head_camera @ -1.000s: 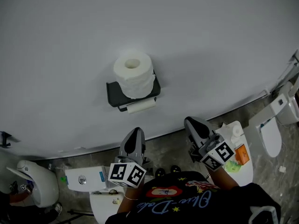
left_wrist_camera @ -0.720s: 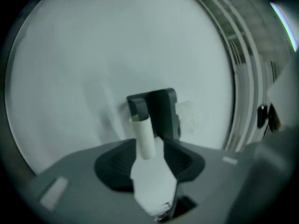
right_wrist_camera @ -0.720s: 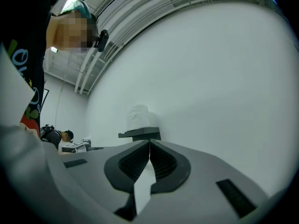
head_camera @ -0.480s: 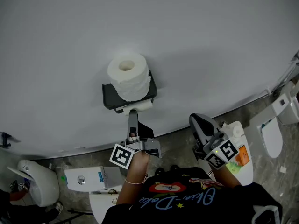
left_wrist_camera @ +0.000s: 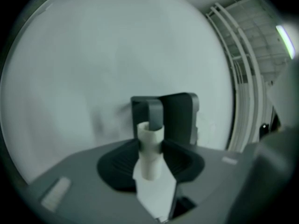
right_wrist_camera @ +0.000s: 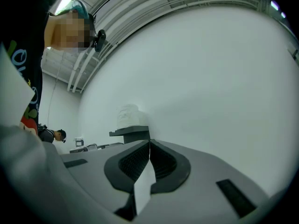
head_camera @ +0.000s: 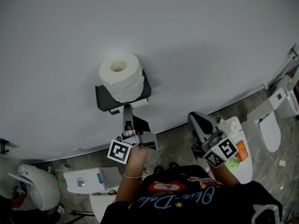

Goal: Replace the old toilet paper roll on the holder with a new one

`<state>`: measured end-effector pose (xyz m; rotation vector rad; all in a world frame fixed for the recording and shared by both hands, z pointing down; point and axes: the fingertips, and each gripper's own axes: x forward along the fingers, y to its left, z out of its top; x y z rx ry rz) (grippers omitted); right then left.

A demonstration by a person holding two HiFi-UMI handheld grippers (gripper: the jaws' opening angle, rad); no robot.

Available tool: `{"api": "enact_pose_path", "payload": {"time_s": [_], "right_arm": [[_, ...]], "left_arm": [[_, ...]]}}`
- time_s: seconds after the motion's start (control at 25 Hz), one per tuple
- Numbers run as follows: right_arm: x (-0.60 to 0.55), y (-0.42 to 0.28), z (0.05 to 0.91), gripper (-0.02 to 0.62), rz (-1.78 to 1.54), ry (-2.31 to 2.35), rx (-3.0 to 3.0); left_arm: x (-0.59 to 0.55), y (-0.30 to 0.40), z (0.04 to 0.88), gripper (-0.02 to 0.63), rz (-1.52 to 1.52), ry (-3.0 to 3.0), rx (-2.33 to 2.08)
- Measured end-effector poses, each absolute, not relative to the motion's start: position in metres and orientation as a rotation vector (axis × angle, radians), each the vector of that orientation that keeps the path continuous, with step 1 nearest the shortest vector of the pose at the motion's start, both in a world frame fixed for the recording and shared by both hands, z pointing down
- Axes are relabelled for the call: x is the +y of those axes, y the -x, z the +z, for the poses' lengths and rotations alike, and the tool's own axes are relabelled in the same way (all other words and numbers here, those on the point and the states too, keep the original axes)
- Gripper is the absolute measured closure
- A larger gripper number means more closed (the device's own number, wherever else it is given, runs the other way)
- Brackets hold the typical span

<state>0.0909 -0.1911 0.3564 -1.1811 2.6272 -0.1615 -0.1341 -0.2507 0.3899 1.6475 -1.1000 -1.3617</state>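
A dark holder (head_camera: 105,101) hangs on the white wall with a full new roll (head_camera: 120,75) standing on its shelf. Under the shelf hangs the old roll (head_camera: 139,104), a thin, nearly bare tube. My left gripper (head_camera: 126,110) is turned on its side and reaches up to it. In the left gripper view the old roll (left_wrist_camera: 150,136) stands between the left gripper's (left_wrist_camera: 150,148) closing jaws, with the pads against both its sides, in front of the holder (left_wrist_camera: 180,118). My right gripper (head_camera: 196,121) hangs lower right, shut and empty; the right gripper (right_wrist_camera: 149,147) looks past the new roll (right_wrist_camera: 128,115).
A white toilet (head_camera: 32,190) sits at the lower left and another (head_camera: 271,129) at the right. A white cistern lid (head_camera: 88,180) lies below my left hand. A white unit with an orange label (head_camera: 239,150) is under my right hand. A person (right_wrist_camera: 58,135) stands far off.
My left gripper rose from near my body to the holder, rolled onto its side, opened, and now has the old roll between its jaws. The right gripper barely moved.
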Motion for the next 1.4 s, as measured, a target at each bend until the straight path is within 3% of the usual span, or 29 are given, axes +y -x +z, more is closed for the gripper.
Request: {"api": "enact_pose_path", "payload": {"time_s": [0.48,0.68,1.08,1.4], "right_arm": [[-0.179,-0.141,0.360,0.583,-0.139,1.369,2.539],[-0.172,-0.161,0.361,0.583,-0.153,1.417,2.495],[-0.178,-0.109,0.353,0.583,-0.226,1.166,2.549],[-0.180,-0.078,0.358,0.583,-0.259,1.053,2.597]], "left_arm": [[-0.268,0.027,0.389,0.449,-1.163,-1.758,-0.863],[-0.244,-0.015,0.391,0.449,-0.782,-2.184,-1.015],[-0.183,0.064,0.406,0.448,0.035,-2.627,-1.681],[-0.165,0.103,0.401,0.448,0.034,-2.523,-1.812]]}}
